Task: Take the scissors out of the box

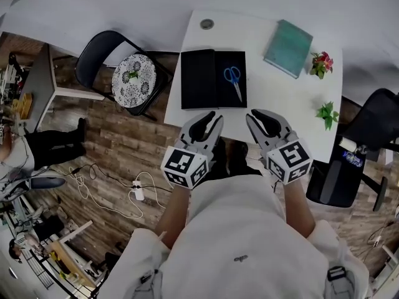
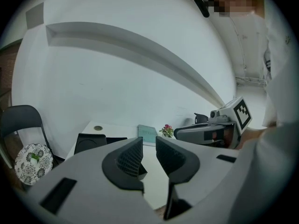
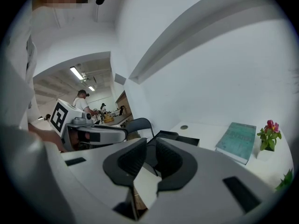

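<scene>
Blue-handled scissors lie flat in the right half of the open black box, handles at the far side and blades pointing toward me. The box's left half is bare. It sits on the left part of the white desk. As I read it, the task has not really begun: the scissors are in the box and neither tool touches them.

I hold my left gripper at the desk's near edge, just short of the box. My right gripper is beside it, near the box's right near corner. In its own view, each pair of jaws stands slightly apart with only a narrow gap. Nothing sits between the pads, and past them I see just the desk and the box. Both tools are empty.

So the whole job is left, in my judgement. One gripper has to go over the right half of the box, and the right one looks closer to the scissors. Its jaws probably need to spread wider before it comes down, closes on the scissors and lifts them clear of the rim. Because they lie flat on the box floor, I expect getting a jaw under them to be the fiddly part. A teal book farther right is well out of the way.
</scene>
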Motion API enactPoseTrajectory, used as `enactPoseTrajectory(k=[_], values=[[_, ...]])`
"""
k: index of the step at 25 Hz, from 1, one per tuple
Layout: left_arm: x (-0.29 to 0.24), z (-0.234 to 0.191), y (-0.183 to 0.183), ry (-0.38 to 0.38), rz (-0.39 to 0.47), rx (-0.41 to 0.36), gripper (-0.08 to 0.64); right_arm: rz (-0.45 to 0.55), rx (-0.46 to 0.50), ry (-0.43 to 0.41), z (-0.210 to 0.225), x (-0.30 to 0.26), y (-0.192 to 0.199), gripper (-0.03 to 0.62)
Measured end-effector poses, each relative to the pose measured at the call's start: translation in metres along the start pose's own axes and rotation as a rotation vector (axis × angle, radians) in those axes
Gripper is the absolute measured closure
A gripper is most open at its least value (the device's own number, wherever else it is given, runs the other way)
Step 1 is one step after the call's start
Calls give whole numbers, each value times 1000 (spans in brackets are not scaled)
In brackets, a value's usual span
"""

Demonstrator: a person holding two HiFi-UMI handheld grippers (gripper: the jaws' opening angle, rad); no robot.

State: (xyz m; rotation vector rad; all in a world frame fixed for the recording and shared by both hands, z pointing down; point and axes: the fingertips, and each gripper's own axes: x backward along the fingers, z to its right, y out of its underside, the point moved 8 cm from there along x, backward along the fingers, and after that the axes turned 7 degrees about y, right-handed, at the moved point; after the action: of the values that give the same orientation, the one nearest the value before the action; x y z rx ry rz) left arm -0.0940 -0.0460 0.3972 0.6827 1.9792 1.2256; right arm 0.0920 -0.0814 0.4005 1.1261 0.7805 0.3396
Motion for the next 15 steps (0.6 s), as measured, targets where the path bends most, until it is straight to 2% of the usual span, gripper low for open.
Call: enactPoseTrajectory(k=[5,15], values=[[-19,-26,-11,43,-19,-17,463,-22,1,41,10,-25,-10,525],[-57,-88,-32,185,-77,-41,463,-94,-12,173,20,-87,-20,525]])
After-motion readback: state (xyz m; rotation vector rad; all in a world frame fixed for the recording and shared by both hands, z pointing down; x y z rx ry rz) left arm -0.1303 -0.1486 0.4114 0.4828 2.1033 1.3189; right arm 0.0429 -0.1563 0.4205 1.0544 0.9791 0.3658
